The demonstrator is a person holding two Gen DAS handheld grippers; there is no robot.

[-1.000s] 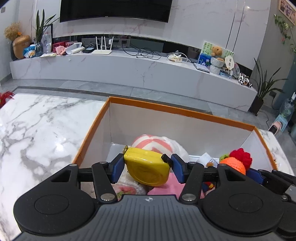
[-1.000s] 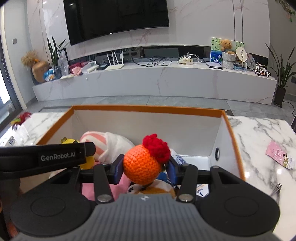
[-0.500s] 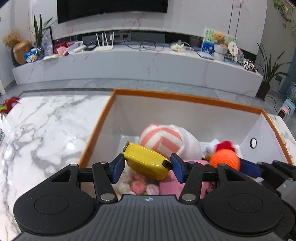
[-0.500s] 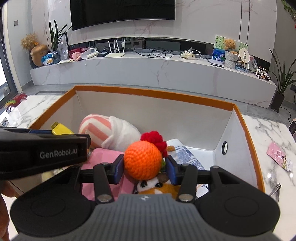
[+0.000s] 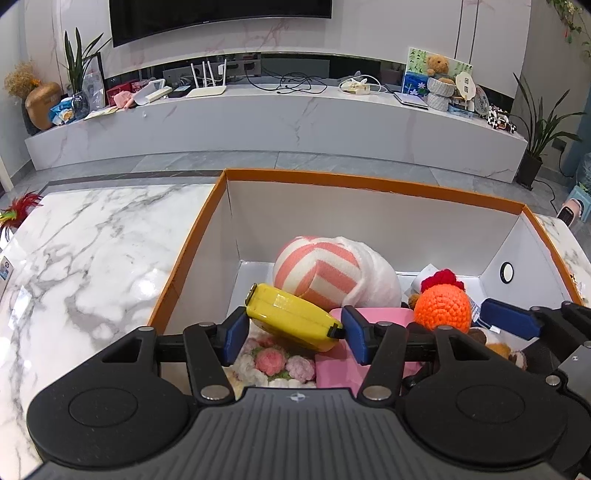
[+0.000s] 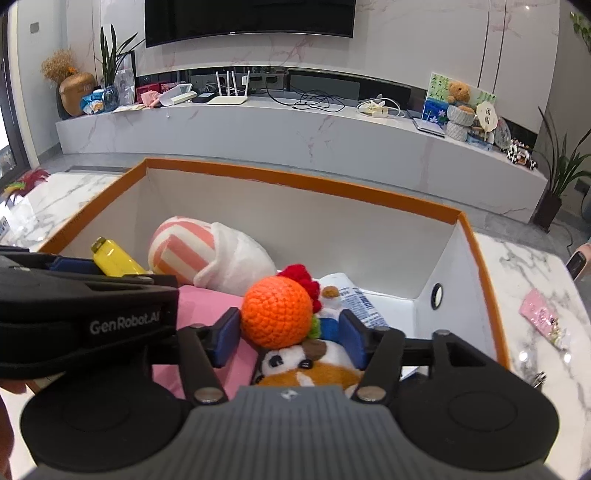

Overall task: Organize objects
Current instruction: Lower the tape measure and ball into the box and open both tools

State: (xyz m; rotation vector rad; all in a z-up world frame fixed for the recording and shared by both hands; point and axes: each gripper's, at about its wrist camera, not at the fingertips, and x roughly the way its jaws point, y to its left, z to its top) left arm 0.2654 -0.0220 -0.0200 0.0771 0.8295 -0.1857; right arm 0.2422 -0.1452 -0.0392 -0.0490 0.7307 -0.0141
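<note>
Both claws are now parting where they were clamped: the left gripper [image 5: 292, 329] is freeing the yellow case [image 5: 290, 317], the right gripper [image 6: 285, 332] the orange ball [image 6: 276, 310]. Both are hanging low inside the box [image 6: 310, 187], so the drops should land softly on the toys.

A white marble-veined wall [image 5: 406, 33] fills the top of both views, with a dark television [image 5: 218, 14] mounted at upper centre. Below it a long, low white marble cabinet [image 5: 280, 122] spans the frame, cluttered with a router [image 5: 207, 86], cables [image 5: 291, 79] and a teddy bear [image 5: 437, 66]. Potted plants [image 5: 535, 129] stand at right and upper left. Grey tiled floor [image 5: 184, 164] lies before the marble counter [image 5: 85, 251].
</note>
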